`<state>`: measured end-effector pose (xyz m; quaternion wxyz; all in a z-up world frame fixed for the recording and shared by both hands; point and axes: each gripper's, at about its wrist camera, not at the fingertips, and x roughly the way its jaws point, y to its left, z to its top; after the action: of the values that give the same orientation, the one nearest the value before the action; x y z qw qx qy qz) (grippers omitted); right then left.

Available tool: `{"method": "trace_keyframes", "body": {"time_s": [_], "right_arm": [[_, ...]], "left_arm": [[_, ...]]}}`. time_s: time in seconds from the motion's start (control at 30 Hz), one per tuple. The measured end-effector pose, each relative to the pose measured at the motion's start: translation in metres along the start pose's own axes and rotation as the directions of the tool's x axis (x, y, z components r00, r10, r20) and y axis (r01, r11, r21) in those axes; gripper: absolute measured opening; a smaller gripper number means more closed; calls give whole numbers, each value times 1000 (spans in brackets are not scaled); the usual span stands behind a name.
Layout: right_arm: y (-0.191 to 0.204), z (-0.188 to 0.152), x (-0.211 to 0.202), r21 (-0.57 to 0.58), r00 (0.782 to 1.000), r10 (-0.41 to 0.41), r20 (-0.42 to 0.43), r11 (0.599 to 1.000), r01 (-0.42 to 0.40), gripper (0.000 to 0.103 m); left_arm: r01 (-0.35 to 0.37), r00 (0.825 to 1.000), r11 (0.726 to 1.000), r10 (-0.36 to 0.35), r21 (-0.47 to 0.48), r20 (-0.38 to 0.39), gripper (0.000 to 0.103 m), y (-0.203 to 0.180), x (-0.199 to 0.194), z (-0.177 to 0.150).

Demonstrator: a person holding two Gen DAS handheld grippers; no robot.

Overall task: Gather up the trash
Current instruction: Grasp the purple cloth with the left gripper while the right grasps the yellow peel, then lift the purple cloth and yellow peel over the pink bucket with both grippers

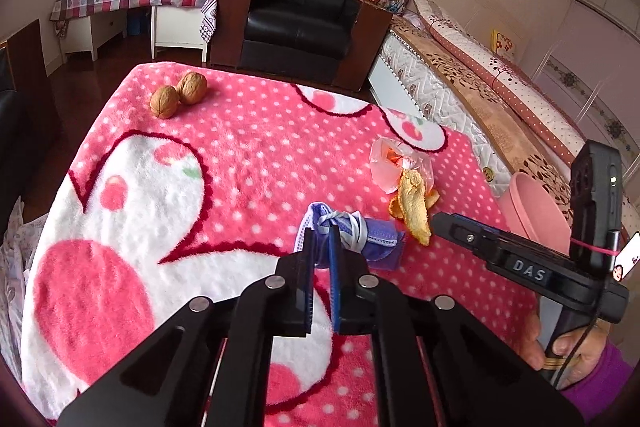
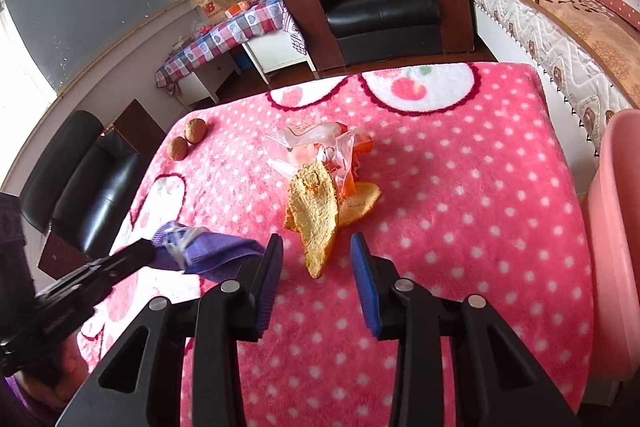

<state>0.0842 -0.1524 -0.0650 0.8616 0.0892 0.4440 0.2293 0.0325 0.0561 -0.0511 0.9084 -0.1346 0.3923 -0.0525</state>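
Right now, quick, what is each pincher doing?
Left gripper: shut on the purple face mask.
Right gripper: open, holding nothing, pointed at the orange peel.

Soft daylight fills both views, coming from the window [image 2: 24, 67], which is blown out white at the left edge of the right wrist view. Shadows on the blanket [image 1: 248, 163] are faint. Fisheye bending curves the walls, and black vignetting rims the corners. The left gripper [image 2: 132, 259] looks motion-blurred.
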Motion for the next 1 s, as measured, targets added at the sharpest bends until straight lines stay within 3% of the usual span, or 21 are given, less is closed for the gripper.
{"method": "trace_keyframes", "body": {"time_s": [0.1, 0.17, 0.33, 0.67, 1.0], "right_arm": [[-1, -1, 8, 7, 1000, -8, -7, 1000, 8, 31], [-2, -2, 15, 14, 1000, -3, -19, 1000, 3, 16], [1, -9, 18, 12, 999, 15, -30, 1000, -14, 5], [-9, -25, -44, 54, 998, 40, 52, 998, -43, 4], [-25, -34, -104, 58, 987, -10, 160, 998, 1, 4]], "left_arm": [[2, 1000, 1000, -2, 4, 11, 6, 0, -5, -1], [4, 1000, 1000, -4, 2, 12, 6, 1, -7, -2], [9, 1000, 1000, -9, 4, 25, 5, 0, -15, -2], [39, 997, 999, -42, 36, 57, 5, -17, -33, 3], [86, 992, 990, -95, 116, 78, 4, -60, -36, 13]]}}
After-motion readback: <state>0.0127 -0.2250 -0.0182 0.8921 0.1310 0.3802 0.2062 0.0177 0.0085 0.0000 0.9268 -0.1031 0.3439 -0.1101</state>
